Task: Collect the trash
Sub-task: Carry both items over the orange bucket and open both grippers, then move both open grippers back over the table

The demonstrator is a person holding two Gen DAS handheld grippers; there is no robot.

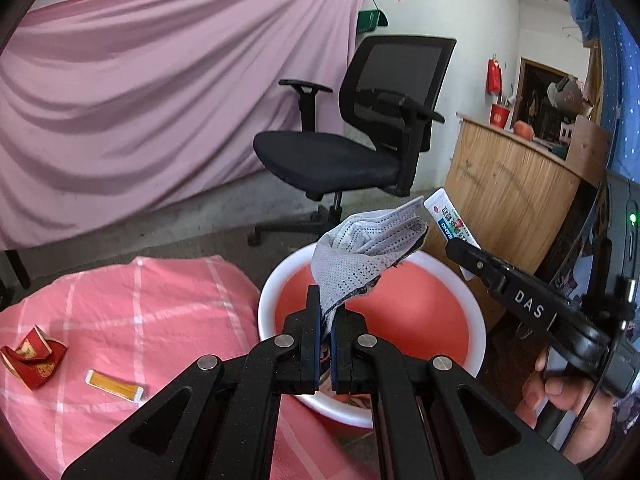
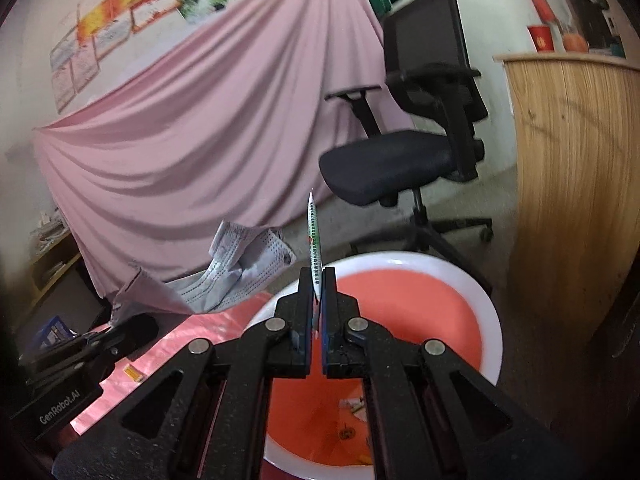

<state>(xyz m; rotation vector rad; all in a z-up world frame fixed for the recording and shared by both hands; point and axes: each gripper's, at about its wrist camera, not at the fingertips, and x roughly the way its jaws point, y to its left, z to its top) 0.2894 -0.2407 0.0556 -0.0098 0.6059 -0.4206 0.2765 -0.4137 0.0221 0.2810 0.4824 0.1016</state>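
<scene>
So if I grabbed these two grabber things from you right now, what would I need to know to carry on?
Left gripper: shut on a crumpled face mask, held above the bin.
Right gripper: shut on a thin printed sachet, edge-up over the same bin.
Done: both pieces picked up; a few scraps already lie at the bin's bottom.
Left: open each gripper to drop mask and sachet in. Then fetch the red paper strip and the small yellow wrapper lying on the pink checked cover beside the bin.
</scene>
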